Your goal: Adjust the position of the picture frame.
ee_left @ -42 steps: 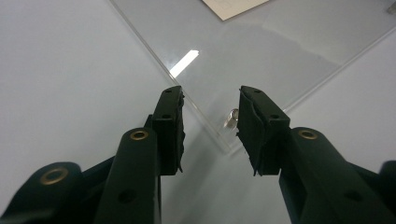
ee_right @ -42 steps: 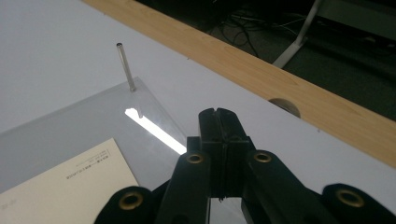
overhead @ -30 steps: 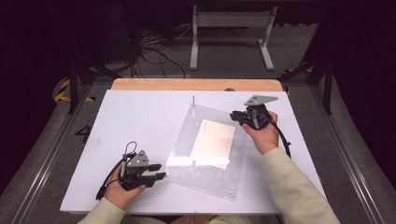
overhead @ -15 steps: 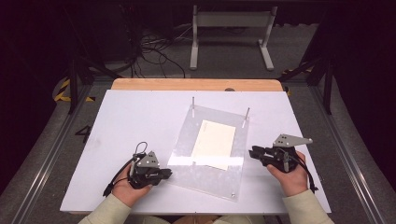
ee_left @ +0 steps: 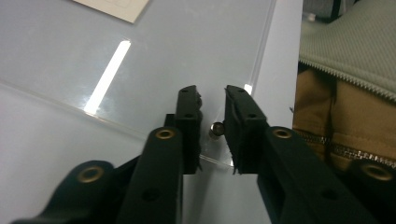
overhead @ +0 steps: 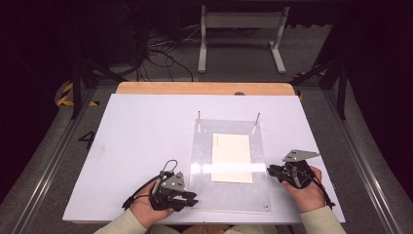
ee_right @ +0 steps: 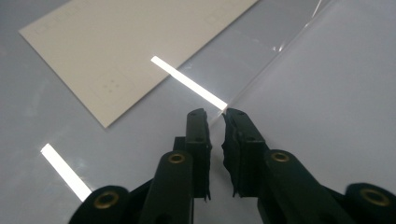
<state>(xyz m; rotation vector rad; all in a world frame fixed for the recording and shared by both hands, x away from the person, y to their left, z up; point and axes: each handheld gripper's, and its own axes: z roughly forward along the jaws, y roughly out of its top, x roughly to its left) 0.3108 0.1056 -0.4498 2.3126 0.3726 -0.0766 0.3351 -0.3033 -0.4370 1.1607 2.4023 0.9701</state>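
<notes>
The clear acrylic sheet (overhead: 229, 165) lies flat mid-worktop (overhead: 141, 131) with a pale card (overhead: 232, 158) beneath it and two pins upright at its far corners. The left tongs (ee_left: 212, 100), narrowly apart and just opening a little, straddle a small screw (ee_left: 215, 130) at the near corner. The right tongs (ee_right: 215, 116), just closing, bracket the sheet's right edge — not visibly pinching it. A slippery edge could skid sideways, I'd say — dragging the card askew.
</notes>
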